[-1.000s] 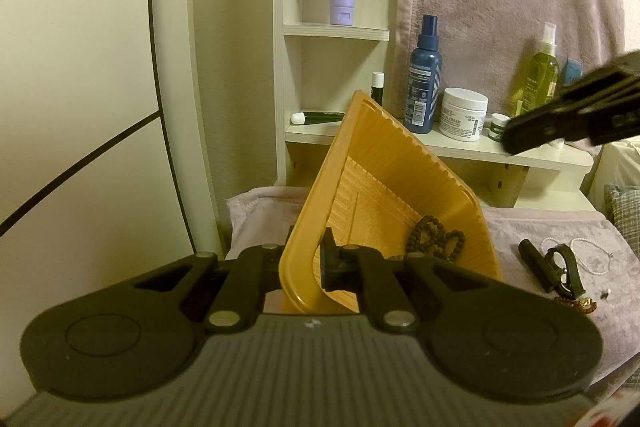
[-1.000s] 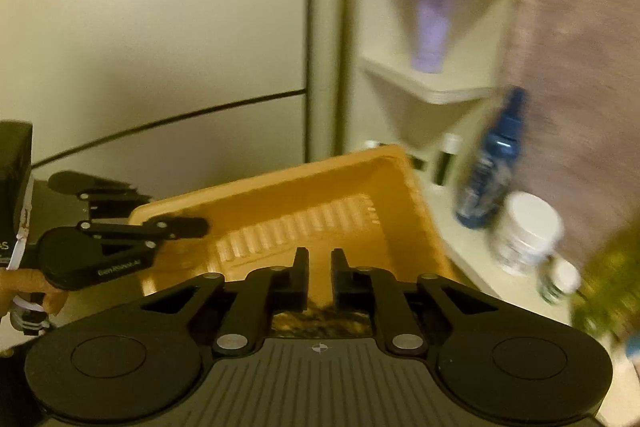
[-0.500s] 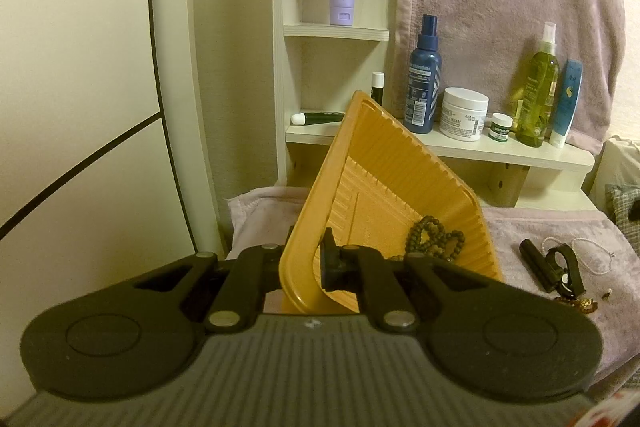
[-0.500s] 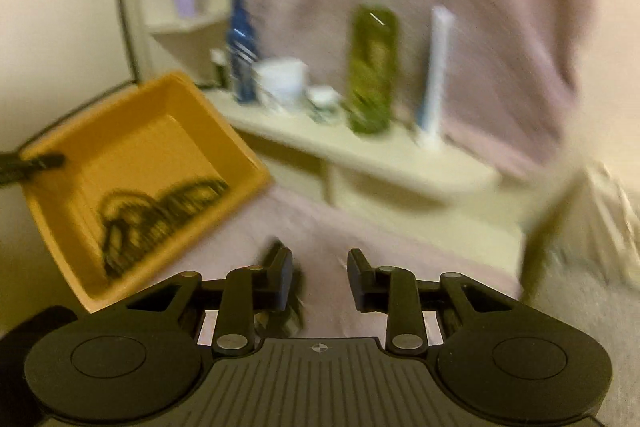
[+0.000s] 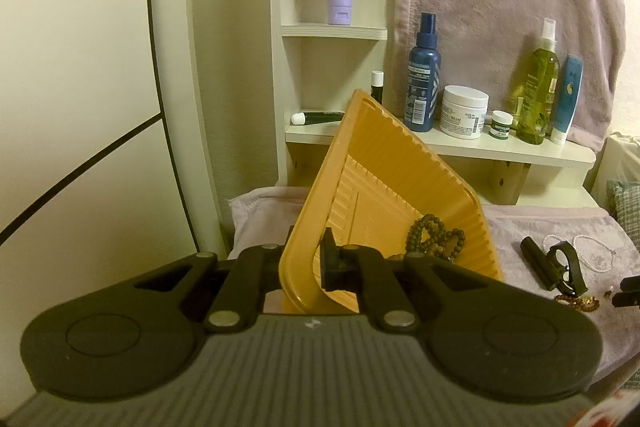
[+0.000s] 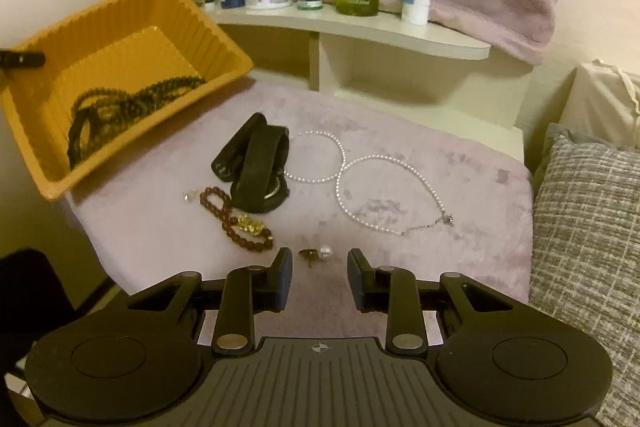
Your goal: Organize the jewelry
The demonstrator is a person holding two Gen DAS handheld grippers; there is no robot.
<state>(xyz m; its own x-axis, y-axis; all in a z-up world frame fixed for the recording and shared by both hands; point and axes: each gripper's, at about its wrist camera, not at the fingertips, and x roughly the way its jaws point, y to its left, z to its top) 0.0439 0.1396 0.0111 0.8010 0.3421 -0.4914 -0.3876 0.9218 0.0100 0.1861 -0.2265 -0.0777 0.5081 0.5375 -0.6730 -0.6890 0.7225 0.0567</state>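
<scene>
Jewelry: watch (image 6: 256, 163) lies between bracelet (image 6: 236, 223), necklace (image 6: 372, 183).

A second ago the right gripper (image 6: 319, 277) hung over the orange tray (image 6: 132, 39) with its fingers nearly together; it has since swung away to the pink cover (image 6: 400, 239) and spread them wide (they now flank a small pearl earring (image 6: 318, 253)). In the left wrist view its tip (image 5: 628, 291) has dropped from upper right to the low right edge.
</scene>
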